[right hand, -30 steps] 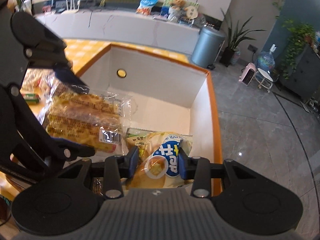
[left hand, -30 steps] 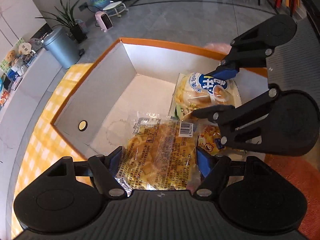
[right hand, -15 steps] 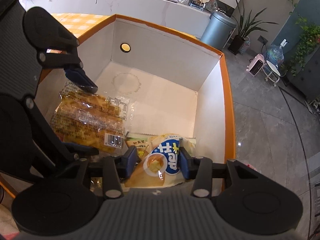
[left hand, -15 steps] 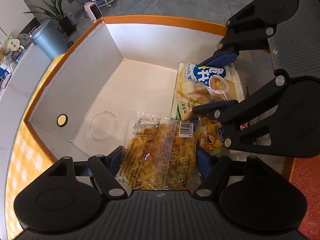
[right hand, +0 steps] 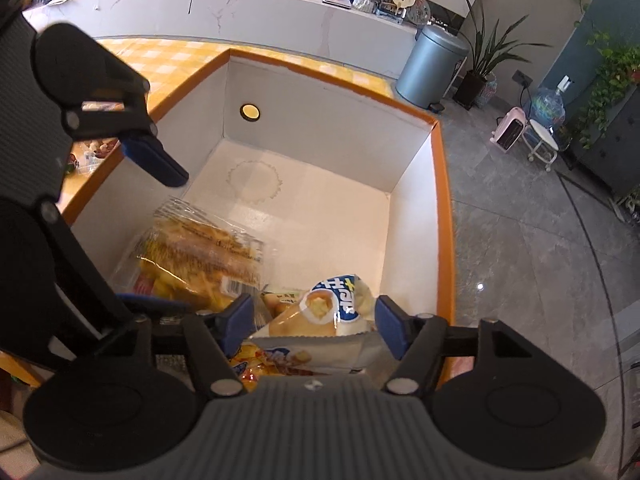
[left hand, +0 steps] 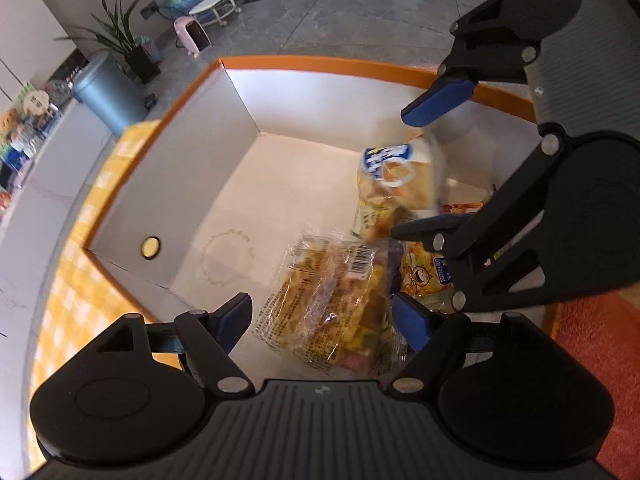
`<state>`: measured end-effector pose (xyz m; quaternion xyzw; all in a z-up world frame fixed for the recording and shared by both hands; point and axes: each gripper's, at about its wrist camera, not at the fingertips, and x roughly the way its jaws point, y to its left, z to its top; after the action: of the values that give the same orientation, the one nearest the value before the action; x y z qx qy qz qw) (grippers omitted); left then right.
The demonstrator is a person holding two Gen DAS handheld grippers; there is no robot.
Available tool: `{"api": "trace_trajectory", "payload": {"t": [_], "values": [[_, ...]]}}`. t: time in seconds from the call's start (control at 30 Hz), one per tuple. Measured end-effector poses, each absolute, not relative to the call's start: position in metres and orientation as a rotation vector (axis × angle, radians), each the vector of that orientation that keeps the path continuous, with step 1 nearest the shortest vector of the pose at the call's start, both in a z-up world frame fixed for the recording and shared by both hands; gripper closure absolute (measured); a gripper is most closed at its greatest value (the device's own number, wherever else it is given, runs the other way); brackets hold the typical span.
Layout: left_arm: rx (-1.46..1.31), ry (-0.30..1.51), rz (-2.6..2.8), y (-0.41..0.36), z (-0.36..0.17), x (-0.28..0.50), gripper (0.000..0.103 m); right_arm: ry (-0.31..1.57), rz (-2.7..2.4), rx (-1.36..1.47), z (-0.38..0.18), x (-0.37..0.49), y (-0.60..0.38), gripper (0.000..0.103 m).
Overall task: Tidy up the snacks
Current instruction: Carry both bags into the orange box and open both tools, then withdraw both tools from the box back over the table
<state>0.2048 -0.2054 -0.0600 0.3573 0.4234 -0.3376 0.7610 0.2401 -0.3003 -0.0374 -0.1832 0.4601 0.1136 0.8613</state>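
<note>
A white box with an orange rim (left hand: 320, 65) (right hand: 445, 216) holds the snacks. My left gripper (left hand: 322, 316) hangs over its near corner and its jaws are opening. A clear packet of yellow snacks (left hand: 324, 304) (right hand: 200, 252) lies between them, with a gap on each side. My right gripper (right hand: 314, 316) is beside it and its jaws are opening too. A blue-and-white bag (right hand: 332, 312) sits loose between its pads and looks blurred and tilted in the left wrist view (left hand: 394, 184). An orange cartoon bag (left hand: 424, 276) lies under both.
The box stands on a yellow checked cloth (left hand: 80, 288) (right hand: 160, 60). Its far half shows bare white floor (right hand: 312, 216). A grey bin (right hand: 432, 68), a plant (right hand: 488, 52) and a white counter (right hand: 240, 8) with clutter stand beyond. A red rug (left hand: 592, 328) lies at the right.
Both grippers' jaws have widened and let go of their packets. The blue-and-white bag has tipped down into the box, and the clear packet has slid lower and skewed.
</note>
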Motion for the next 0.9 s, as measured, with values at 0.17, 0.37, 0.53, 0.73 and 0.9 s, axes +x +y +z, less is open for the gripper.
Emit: {"api": "trace_trajectory", "payload": {"t": [0.17,0.37,0.53,0.73,0.9], "values": [[0.781,0.874,-0.726,-0.198,-0.043,0.192,0.01,0.955,0.221,-0.395,-0.027,0.232,-0.297,0.028],[0.721,0.817,-0.692,-0.182,-0.022,0.174,0.01,0.926,0.185,-0.437,-0.012,0.215,-0.29,0.02],[0.644,0.744,-0.653,-0.162,-0.004,0.155,0.01,0.846,0.127,-0.434,0.006,0.194,-0.286,0.02],[0.509,0.673,-0.572,-0.13,0.017,0.134,0.01,0.702,0.099,-0.401,0.029,0.161,-0.264,0.019],[0.385,0.6,-0.508,-0.1,0.032,0.111,0.01,0.588,0.101,-0.384,0.041,0.134,-0.238,0.019]]}}
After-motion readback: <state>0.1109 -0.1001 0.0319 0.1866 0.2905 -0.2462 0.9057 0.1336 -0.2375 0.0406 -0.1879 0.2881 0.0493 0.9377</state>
